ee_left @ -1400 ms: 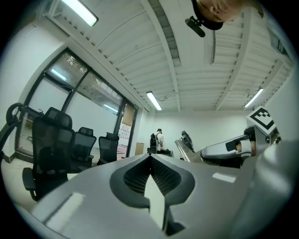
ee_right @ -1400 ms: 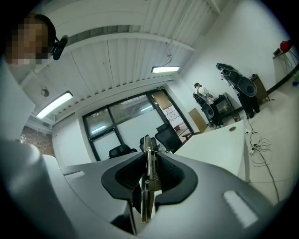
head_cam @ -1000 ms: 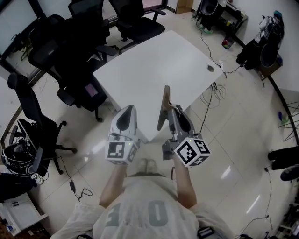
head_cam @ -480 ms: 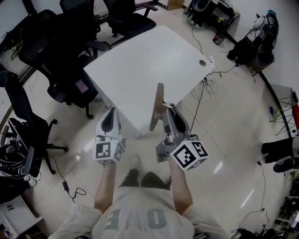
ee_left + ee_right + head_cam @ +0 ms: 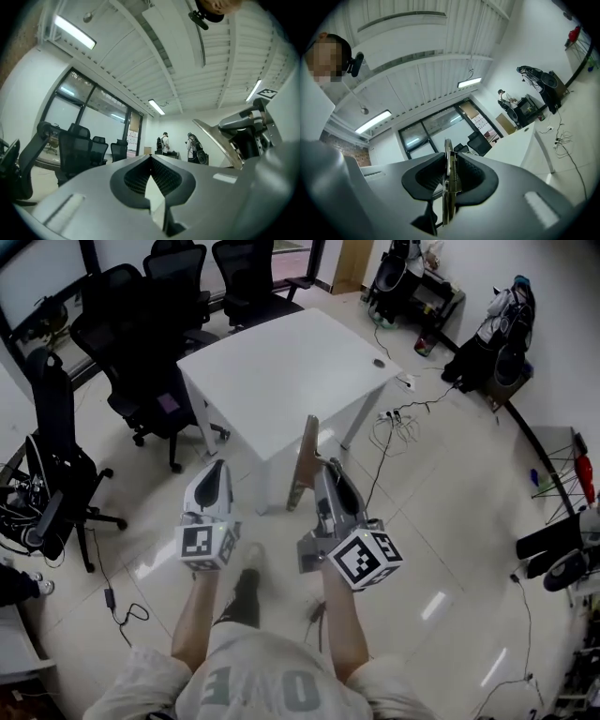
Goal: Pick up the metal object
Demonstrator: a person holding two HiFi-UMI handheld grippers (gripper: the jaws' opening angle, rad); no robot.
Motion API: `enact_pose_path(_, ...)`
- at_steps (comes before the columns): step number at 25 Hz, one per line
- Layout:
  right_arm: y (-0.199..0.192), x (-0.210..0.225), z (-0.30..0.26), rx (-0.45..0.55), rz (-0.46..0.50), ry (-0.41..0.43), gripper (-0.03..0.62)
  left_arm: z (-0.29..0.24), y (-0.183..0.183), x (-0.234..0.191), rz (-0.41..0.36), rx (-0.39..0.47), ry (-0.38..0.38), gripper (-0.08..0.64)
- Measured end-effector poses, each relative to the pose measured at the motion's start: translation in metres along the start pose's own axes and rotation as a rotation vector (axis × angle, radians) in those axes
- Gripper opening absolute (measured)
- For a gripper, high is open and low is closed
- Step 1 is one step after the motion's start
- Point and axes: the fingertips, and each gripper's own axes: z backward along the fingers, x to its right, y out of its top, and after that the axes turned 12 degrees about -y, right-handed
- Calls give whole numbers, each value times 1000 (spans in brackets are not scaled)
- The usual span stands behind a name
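Your right gripper (image 5: pixel 322 474) has its jaws pinching the metal object (image 5: pixel 302 460), a thin flat plate gripped on edge. In the right gripper view the plate runs straight down the middle between the two pads, with a small sprung or hinged part caught right at the pinch. The plate is off the tabletop (image 5: pixel 281 371) and well apart from it, up in the air over the floor (image 5: pixel 441 521) in front of you. It stands tall past the jaw tips and also hangs below them.

The pick-up looks done in substance, so the job now is to carry it cleanly. The plate is long and the pinch is narrow, so it will probably want to pivot if you swing your wrist. Hold the gripper level and move your whole arm, not just your hand. Make no sudden stops, because smooth metal on rubber pads can slide. Don't ease the squeeze until you have somewhere to set it.

Your left gripper (image 5: pixel 214 470) has its jaws pressed together at the tips with nothing between them. It sits beside the right one without touching the plate. Give the plate's upper end room so the two don't knock. Mind the cables (image 5: pixel 398 418) on the floor and the chairs (image 5: pixel 141 324) near the tabletop.
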Motion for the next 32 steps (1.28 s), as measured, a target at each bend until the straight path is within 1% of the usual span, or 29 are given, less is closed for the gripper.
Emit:
enact_pose_path(2, -1, -5, 39, 16, 0, 16, 94, 30, 1, 25, -4, 7, -7, 2)
enact_pose_path(5, -4, -11, 81, 8, -11, 21, 94, 70, 11, 60, -12, 1, -18, 0)
enact_pose_path(9, -12, -26, 126, -24, -39, 9, 94, 120, 49, 91, 14, 17, -8, 1)
enact_pose_path(12, -8, -37, 151, -10, -56, 27, 94, 141, 75, 110, 11, 48, -11, 2)
enact_pose_path(15, -12, -43, 166, -6, -82, 24, 94, 155, 82, 117, 20, 50, -27, 2)
enact_pose_path(17, -18, -44, 175, -24, -110, 15, 95, 165, 81, 119, 20, 35, -24, 2)
enact_pose_path(19, -22, -43, 183, -42, -118, 0, 95, 171, 81, 122, 25, 25, -14, 0)
enact_pose_path(21, -22, -43, 189, -49, -89, -20, 95, 173, 83, 126, 31, 26, -19, 2)
enact_pose_path(24, -27, -47, 196, -50, -37, -42, 95, 180, 87, 130, 9, 27, -44, 2)
enact_pose_path(32, -45, -63, 205, -66, 5, -59, 94, 193, 98, 128, 25, 36, -70, 0)
